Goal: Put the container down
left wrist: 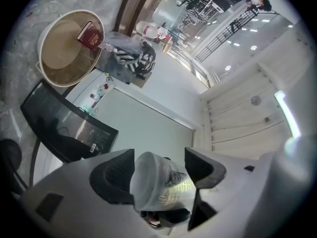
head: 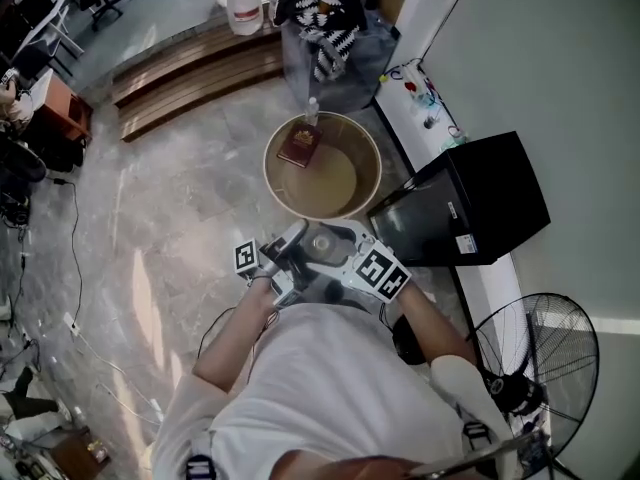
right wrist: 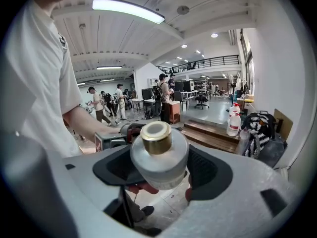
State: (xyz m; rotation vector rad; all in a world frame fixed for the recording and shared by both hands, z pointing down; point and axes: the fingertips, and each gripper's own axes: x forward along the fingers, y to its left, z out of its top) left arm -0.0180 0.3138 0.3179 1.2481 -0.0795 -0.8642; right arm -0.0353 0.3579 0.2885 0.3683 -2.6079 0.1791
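Observation:
A translucent white container [head: 322, 242] with a gold neck hangs in the air in front of my chest, between both grippers. In the left gripper view its printed body and pale base [left wrist: 154, 182] sit between the dark pads, and my left gripper [left wrist: 159, 175] is shut on it. From the other side its gold-rimmed top [right wrist: 157, 139] points back at the camera, and my right gripper [right wrist: 159, 165] is shut on its wide body. In the head view the left gripper [head: 298, 243] and the right gripper [head: 345, 248] meet just this side of a round tan basket [head: 373, 158].
The basket stands on the floor and holds a red book [head: 300, 145] and a small bottle [head: 311, 111]. A black box [head: 480, 198] sits right of it, a floor fan [head: 550, 358] at the lower right. A bag with black-and-white cloth [head: 330, 38] and wooden steps [head: 190, 73] lie beyond.

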